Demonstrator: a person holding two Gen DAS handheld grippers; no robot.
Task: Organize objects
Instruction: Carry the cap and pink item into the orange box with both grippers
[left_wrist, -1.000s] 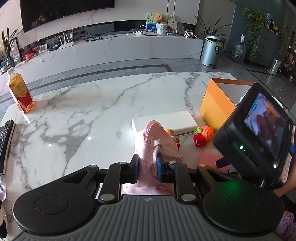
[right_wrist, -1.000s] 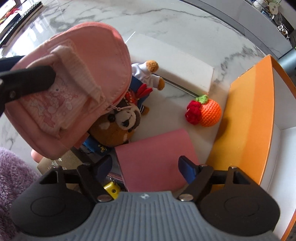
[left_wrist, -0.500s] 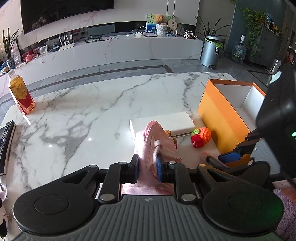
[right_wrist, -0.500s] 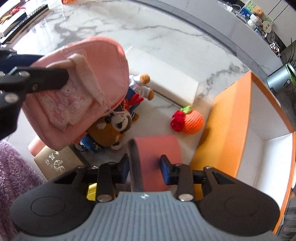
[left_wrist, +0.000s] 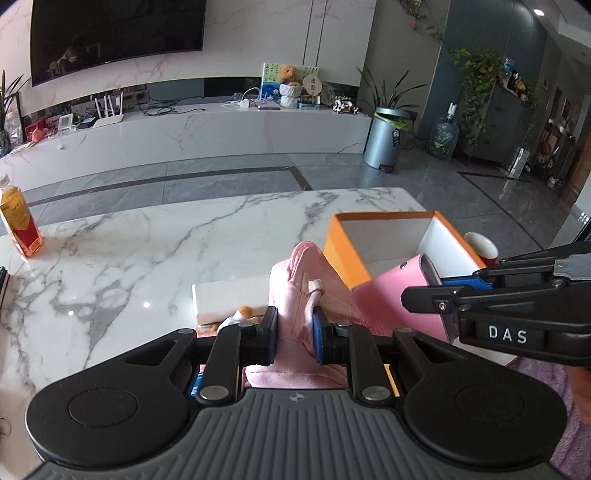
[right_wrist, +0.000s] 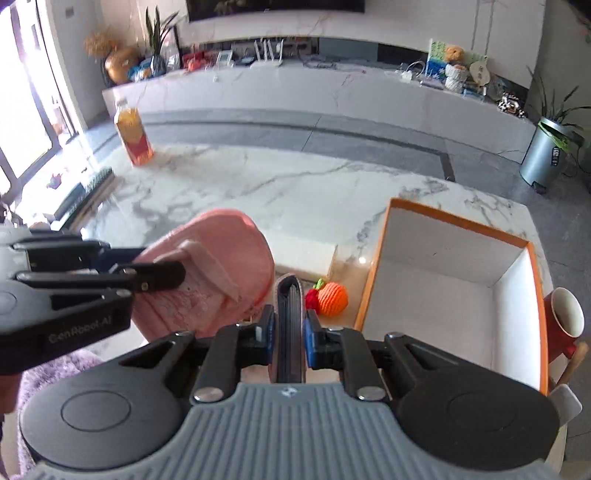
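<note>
My left gripper (left_wrist: 294, 332) is shut on a small pink backpack (left_wrist: 310, 280) and holds it above the marble table (left_wrist: 129, 266); the backpack also shows in the right wrist view (right_wrist: 218, 273). My right gripper (right_wrist: 288, 326) is shut on a pink notebook (right_wrist: 290, 317), held on edge and lifted off the table. In the left wrist view the notebook (left_wrist: 399, 299) hangs by the near wall of the open orange box (left_wrist: 384, 240). The box (right_wrist: 458, 295) is to the right of my right gripper.
A white flat box (right_wrist: 303, 254) and a crocheted orange and strawberry (right_wrist: 328, 297) lie beside the orange box. A red mug (right_wrist: 563, 325) stands at its right. A juice bottle (left_wrist: 18, 221) is at the table's far left. A plush toy (left_wrist: 236, 317) peeks out below the backpack.
My right gripper shut on the pink notebook, lifted it off the table and tipped upward. My left gripper kept hold of the backpack and rose with it.
</note>
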